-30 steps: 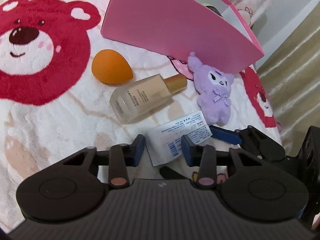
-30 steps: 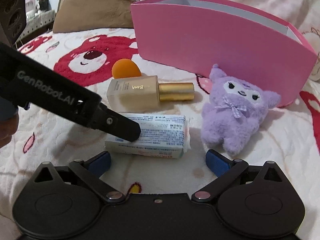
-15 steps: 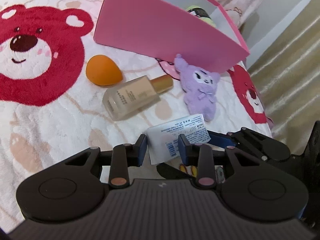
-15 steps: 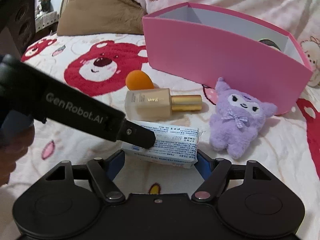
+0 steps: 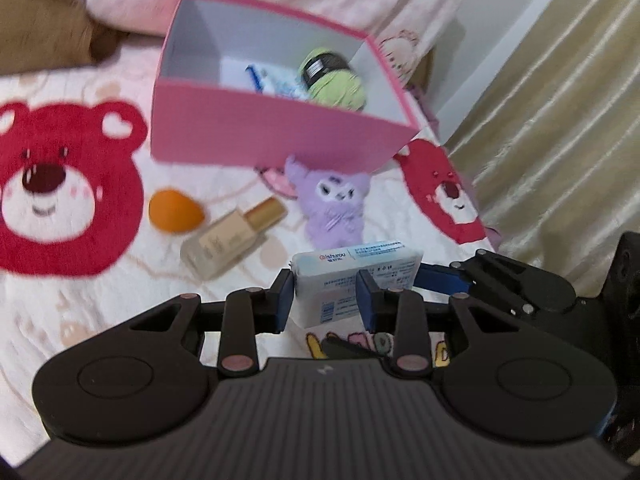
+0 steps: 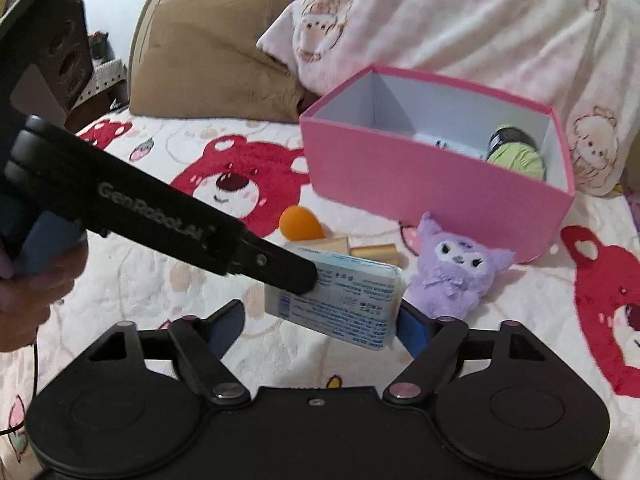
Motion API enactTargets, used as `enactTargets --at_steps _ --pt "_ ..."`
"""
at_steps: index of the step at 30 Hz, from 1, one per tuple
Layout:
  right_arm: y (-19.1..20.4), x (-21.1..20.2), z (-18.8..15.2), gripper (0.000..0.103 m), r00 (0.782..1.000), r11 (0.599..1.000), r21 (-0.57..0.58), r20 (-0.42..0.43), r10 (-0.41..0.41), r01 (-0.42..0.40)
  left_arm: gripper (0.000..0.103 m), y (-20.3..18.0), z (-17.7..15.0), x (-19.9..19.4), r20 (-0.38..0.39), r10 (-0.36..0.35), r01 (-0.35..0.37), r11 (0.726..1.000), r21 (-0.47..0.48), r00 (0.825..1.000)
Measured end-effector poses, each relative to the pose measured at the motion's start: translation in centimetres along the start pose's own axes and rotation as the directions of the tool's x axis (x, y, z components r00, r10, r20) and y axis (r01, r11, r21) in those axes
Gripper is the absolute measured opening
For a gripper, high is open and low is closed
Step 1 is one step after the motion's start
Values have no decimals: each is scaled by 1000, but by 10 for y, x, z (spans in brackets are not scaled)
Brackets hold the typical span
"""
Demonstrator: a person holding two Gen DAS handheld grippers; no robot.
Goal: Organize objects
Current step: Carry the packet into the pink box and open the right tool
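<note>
The tissue pack (image 5: 354, 276) is off the blanket (image 5: 100, 300), carried between both grippers, well short of the pink box (image 5: 276, 136) beyond. The box already holds a green roll (image 5: 338, 80) and a white packet (image 5: 276, 78).

Risk from here — the pack is soft and slick and is held from two directions at once. If the hands drift apart or tilt unevenly it could twist out and drop on the purple plush toy (image 5: 336, 204) or the bottle (image 5: 230, 238) below. Coming in low could also catch the box's near wall and shove it.

Left gripper (image 5: 326, 300): nearly closed, blue pads squeezing the pack across its short side. Right gripper (image 6: 320, 324): about half open and closing — the pack sits lengthwise between its fingers, right pad touching the pack's end; left pad contact looks unclear.

Orange sponge (image 5: 174, 210) lies beside the bottle, untouched.
</note>
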State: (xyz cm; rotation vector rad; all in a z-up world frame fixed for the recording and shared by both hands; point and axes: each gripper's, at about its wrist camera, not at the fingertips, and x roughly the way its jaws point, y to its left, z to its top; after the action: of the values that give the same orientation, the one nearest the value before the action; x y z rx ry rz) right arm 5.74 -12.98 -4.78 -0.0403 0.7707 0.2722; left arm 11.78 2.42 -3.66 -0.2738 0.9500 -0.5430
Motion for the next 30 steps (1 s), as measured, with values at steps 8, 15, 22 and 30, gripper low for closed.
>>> enactTargets --at_steps 8,15,22,30 --pt "-6 -17 36 55 995 996 -45 61 -81 83 32 -13 32 -19 47 -13 9 997 78 999" --pt "-25 -23 81 48 987 992 -26 108 -116 120 32 -22 91 -25 56 -28 24 997 76 998" --pt "-61 -10 140 46 984 991 31 124 -131 128 32 -36 151 -8 123 24 -47 982 182 992" --pt "-123 60 171 43 996 984 159 26 -84 79 32 -1 185 61 149 37 -57 990 130 988"
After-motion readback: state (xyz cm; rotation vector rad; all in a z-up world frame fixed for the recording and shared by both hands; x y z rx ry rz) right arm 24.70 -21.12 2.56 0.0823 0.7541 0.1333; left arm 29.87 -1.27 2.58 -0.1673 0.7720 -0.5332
